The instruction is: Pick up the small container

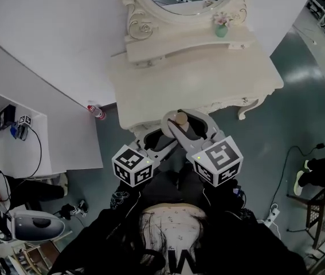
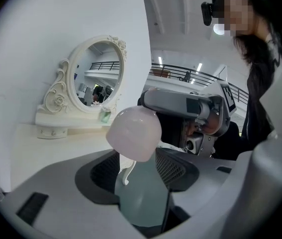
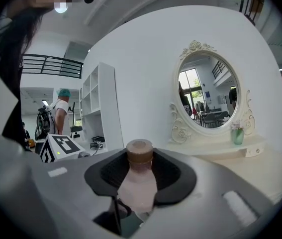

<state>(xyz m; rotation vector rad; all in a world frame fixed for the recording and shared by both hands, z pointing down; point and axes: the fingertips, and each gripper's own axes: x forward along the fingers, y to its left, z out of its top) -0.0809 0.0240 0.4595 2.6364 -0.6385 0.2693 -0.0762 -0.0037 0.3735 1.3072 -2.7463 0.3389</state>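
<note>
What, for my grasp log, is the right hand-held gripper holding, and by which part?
The small pink container, clamped by its body just below the brown cap.

"What stands beyond the right gripper (image 3: 140, 176)?"

"A white dressing table (image 3: 267, 171), ahead and to its right. An oval mirror (image 3: 208, 96) in a scrolled frame rises at the back, with a small green vase (image 3: 237, 135) of flowers on the ledge beneath."

"And to the gripper's left?"

"White open shelves (image 3: 98, 108), and a person in a teal cap (image 3: 61, 108) farther back. A red-and-white bottle (image 1: 96, 112) lies on the floor by the wall, also off to the left."
</note>
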